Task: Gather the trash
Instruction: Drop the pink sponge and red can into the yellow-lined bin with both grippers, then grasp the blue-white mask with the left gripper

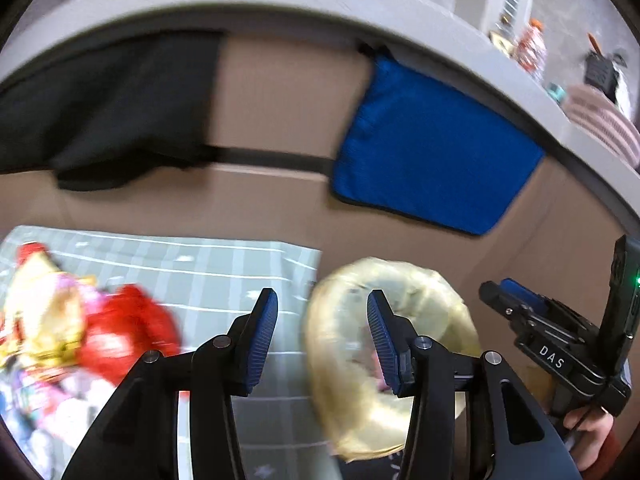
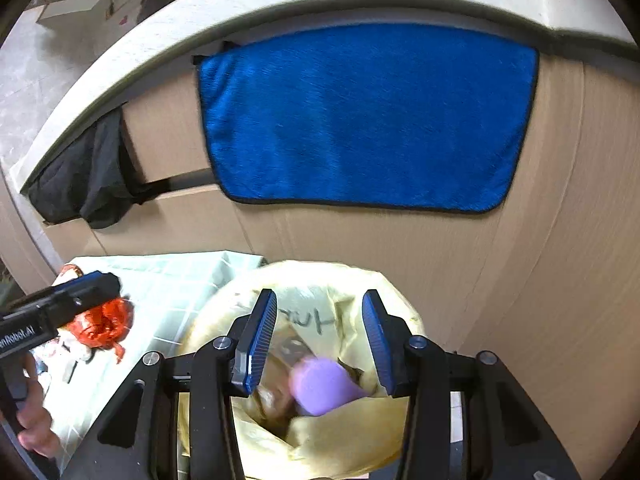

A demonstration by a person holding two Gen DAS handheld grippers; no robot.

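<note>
1. Trash bag [image 2: 320, 432], pale yellow plastic, stands open-mouthed on the floor against a tan cabinet front [image 2: 520, 280], placed so scraps can be dropped straight in.
2. Right gripper [image 2: 318, 340] hovers directly over the bag's mouth, jaws spread and empty; a lilac item [image 2: 320, 386] lies inside below it, apparently just dropped.
3. Left gripper [image 1: 322, 338] is also spread and empty, poised beside the bag over a pale checked mat [image 1: 200, 264].
4. Remaining wrappers [image 1: 60, 332], red and gold, sit on that mat, likely next.
5. Blue towel [image 2: 360, 120] hangs above.
</note>
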